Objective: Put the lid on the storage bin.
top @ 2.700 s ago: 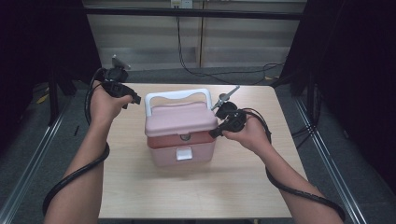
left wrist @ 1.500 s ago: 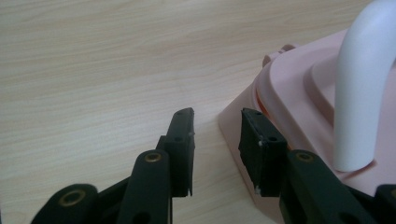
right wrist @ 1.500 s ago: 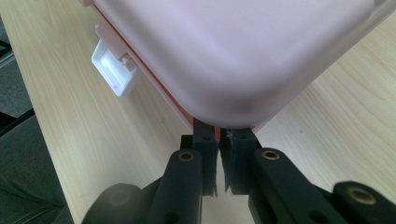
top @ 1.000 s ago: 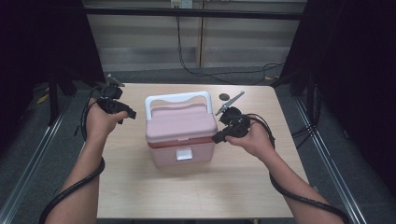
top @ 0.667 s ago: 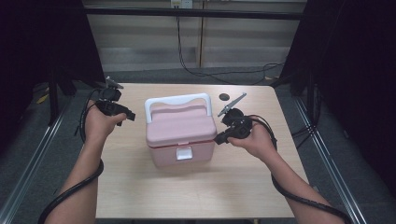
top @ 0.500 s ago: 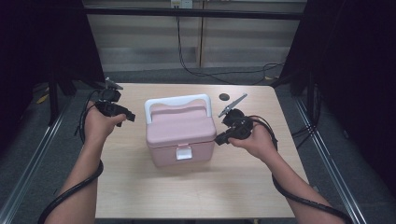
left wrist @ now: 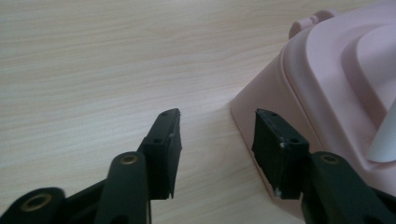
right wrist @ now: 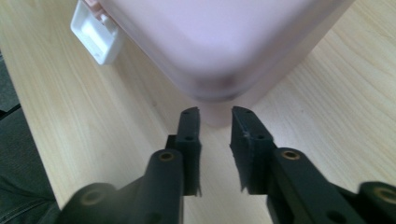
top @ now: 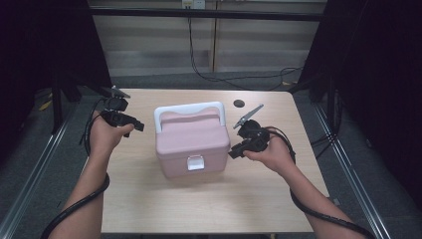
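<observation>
A pink box (top: pixel 191 144) with a white handle (top: pixel 188 109) folded over its lid and a white latch (top: pixel 195 163) on its front stands shut at the table's middle. My left gripper (top: pixel 137 126) hovers left of the box, apart from it. Its jaws have just been opening and stand open on bare wood, with the box wall (left wrist: pixel 327 84) just beyond the right pad. My right gripper (top: pixel 234 152) sits by the box's right wall. In the right gripper view my right gripper (right wrist: pixel 215 121) has also just been opening: a narrow gap, nothing in it, below the box's corner (right wrist: pixel 224 42).
A small dark round spot (top: pixel 239 103) lies on the wooden table (top: pixel 209 199) behind the box at the right. Cables trail from both grippers along the forearms. Dark floor and metal rails flank the table on both sides.
Both pairs of jaws stand wider than a second ago. The right gripper has eased slightly off the box's right wall. The left hand has sunk toward the table since the oldest frame.
</observation>
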A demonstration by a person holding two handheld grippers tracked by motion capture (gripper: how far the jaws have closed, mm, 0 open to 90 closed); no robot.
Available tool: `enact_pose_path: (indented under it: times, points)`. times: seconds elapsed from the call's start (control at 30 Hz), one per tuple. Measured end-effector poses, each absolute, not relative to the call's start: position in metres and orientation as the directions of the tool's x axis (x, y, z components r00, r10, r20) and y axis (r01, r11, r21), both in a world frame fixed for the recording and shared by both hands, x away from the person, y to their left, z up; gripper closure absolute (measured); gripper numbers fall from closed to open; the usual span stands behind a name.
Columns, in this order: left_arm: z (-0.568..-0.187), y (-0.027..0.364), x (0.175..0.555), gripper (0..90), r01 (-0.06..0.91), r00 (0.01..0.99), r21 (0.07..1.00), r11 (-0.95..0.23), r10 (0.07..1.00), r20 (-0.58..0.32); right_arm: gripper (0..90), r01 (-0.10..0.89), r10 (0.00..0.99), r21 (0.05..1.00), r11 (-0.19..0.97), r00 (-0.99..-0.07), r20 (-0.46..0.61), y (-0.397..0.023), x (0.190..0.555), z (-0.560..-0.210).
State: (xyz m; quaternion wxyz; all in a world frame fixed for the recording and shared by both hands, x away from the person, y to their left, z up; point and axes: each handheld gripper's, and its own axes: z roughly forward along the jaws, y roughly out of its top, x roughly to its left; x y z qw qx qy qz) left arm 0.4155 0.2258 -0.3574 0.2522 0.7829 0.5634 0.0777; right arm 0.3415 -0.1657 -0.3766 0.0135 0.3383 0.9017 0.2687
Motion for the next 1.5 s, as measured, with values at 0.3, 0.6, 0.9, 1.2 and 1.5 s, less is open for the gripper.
enact_pose_path:
  times: [0.3,0.6,0.9,1.2,1.5]
  points:
    - [-0.364,0.230,0.413,34.3,0.836,0.346,0.498,-0.231,0.926,-0.151,52.3,0.610,0.631,0.506,0.609,-0.760,0.156,-0.172,0.338,-0.383]
    - [-0.368,0.233,0.408,26.7,0.815,0.372,0.522,-0.251,0.918,-0.139,37.9,0.608,0.636,0.523,0.598,-0.757,0.152,-0.181,0.332,-0.390]
    - [-0.378,0.239,0.401,22.5,0.807,0.386,0.531,-0.258,0.911,-0.143,29.7,0.611,0.647,0.536,0.582,-0.748,0.150,-0.194,0.324,-0.398]
    - [-0.390,0.245,0.394,20.6,0.799,0.401,0.540,-0.266,0.904,-0.147,25.4,0.620,0.649,0.538,0.571,-0.742,0.167,-0.207,0.315,-0.412]
    - [-0.403,0.250,0.387,20.5,0.798,0.404,0.545,-0.259,0.900,-0.164,25.2,0.623,0.652,0.554,0.553,-0.737,0.178,-0.224,0.307,-0.423]
